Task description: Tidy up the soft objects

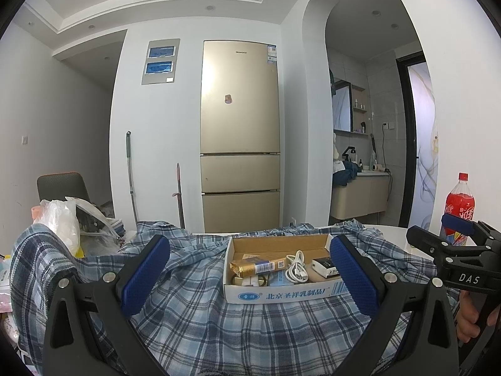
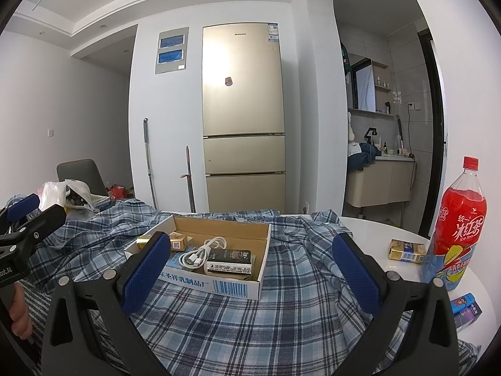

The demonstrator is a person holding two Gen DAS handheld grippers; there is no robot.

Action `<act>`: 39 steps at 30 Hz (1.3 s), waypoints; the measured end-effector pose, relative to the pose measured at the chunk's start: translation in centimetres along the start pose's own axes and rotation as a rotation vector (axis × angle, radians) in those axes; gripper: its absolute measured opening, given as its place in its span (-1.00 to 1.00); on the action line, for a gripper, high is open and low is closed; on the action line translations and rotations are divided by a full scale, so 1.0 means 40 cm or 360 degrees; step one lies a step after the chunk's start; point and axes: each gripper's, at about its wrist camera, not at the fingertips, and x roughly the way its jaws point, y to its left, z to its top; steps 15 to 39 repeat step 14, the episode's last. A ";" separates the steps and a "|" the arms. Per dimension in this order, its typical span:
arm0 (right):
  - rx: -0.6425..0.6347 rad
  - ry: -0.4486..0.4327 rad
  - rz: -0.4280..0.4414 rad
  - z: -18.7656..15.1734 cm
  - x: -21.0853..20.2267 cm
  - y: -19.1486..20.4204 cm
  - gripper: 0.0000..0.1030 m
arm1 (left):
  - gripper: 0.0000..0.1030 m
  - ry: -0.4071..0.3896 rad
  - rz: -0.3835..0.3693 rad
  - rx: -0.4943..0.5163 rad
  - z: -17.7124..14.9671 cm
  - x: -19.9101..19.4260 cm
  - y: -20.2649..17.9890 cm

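Blue-and-white checked cloth, a crumpled shirt (image 1: 219, 322), is spread over a white round table (image 2: 369, 235), and one open cardboard box (image 1: 281, 294) sits on top of it. Both grippers are held above the near part of the shirt with jaws spread wide and nothing between them: the left gripper (image 1: 250, 277) frames the box, while the right gripper (image 2: 250, 272) is seen with the box toward its left finger. Inside the box, one coiled white cable (image 2: 200, 252), one dark-labelled packet (image 2: 230, 261) and one gold packet (image 1: 258, 267) can be counted. Only the right view shows a second gold packet (image 2: 405, 250) lying on the bare table and a small blue item (image 2: 465, 302) beside one red drink bottle (image 2: 454, 228). Only the left view shows clearly one white plastic bag (image 1: 62, 225) at the shirt's far left edge. One gold fridge (image 1: 239, 138) is seen behind in both views.
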 end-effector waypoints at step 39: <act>0.0001 0.0004 -0.0001 0.002 0.001 0.000 0.99 | 1.00 0.0002 0.0000 0.0001 -0.002 0.002 0.001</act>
